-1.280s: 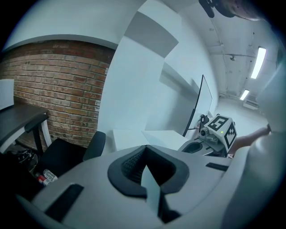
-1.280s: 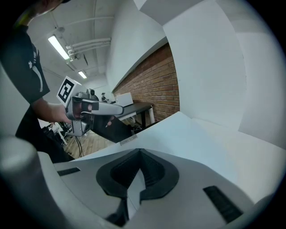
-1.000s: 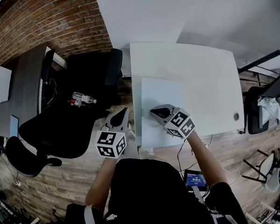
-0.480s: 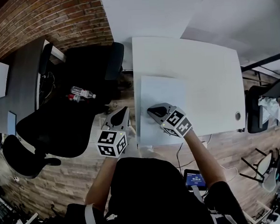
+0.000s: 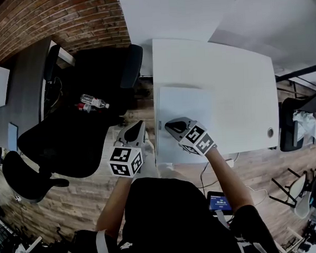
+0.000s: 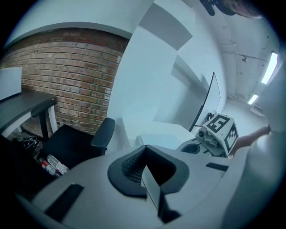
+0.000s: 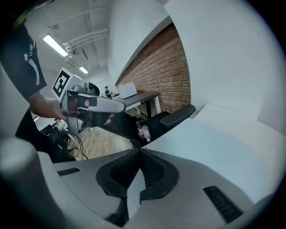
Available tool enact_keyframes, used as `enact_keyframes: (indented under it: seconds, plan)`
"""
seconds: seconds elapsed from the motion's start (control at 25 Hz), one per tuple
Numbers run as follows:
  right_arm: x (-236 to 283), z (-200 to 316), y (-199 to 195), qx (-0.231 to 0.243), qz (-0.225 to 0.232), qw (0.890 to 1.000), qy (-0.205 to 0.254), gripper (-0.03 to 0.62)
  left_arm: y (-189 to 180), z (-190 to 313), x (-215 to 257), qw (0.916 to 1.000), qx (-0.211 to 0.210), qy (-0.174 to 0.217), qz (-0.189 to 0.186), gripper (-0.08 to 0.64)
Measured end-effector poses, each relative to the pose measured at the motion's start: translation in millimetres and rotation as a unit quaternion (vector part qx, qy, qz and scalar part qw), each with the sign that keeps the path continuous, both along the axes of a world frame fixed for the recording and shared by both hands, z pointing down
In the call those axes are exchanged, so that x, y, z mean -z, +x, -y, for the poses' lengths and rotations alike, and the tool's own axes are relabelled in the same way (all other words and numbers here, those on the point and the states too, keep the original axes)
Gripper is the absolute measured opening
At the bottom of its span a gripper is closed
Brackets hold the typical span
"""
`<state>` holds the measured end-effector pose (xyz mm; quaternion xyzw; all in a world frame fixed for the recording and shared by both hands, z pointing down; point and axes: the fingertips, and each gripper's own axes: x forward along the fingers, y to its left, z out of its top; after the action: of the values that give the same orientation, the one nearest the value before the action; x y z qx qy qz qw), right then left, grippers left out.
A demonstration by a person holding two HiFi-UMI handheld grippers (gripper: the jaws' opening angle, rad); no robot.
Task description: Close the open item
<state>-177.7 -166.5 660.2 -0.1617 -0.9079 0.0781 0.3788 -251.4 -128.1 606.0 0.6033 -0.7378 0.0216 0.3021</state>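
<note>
Hovering at the near edge of the flat white rectangular item [image 5: 187, 103] lying on the white counter [image 5: 237, 79], the right gripper [image 5: 171, 126] is holding its jaws together, empty. The left gripper [image 5: 138, 124], jaws likewise together and empty, is hanging just beside the counter's left edge.

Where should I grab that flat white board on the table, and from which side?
Take the flat white board by its near edge, coming in from your side with the right hand-held gripper, opened first. It lies flat on the table, so only an edge offers purchase, and that one seems to reach the table's front.
</note>
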Motion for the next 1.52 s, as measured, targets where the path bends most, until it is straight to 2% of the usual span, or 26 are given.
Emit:
enact_keyframes:
  seconds: [0.52, 0.84, 1.12, 1.52]
  plan:
    - [-13, -7, -10, 0.016, -0.008, 0.999, 0.026, 0.037, -2, -4, -9, 0.9999, 0.005, -0.007, -0.01, 0.009]
    - [-20, -17, -12, 0.057, -0.029, 0.995, 0.073, 0.037, -7, -6, -14, 0.9998, 0.01, -0.009, -0.014, 0.009]
    - [-22, -15, -12, 0.063, -0.048, 0.995, 0.067, 0.037, -14, -7, -16, 0.9997, 0.02, -0.009, -0.015, 0.009]
    - [-20, -16, -14, 0.058, -0.041, 0.995, 0.066, 0.037, -16, -6, -11, 0.9997, 0.02, -0.007, -0.013, 0.009]
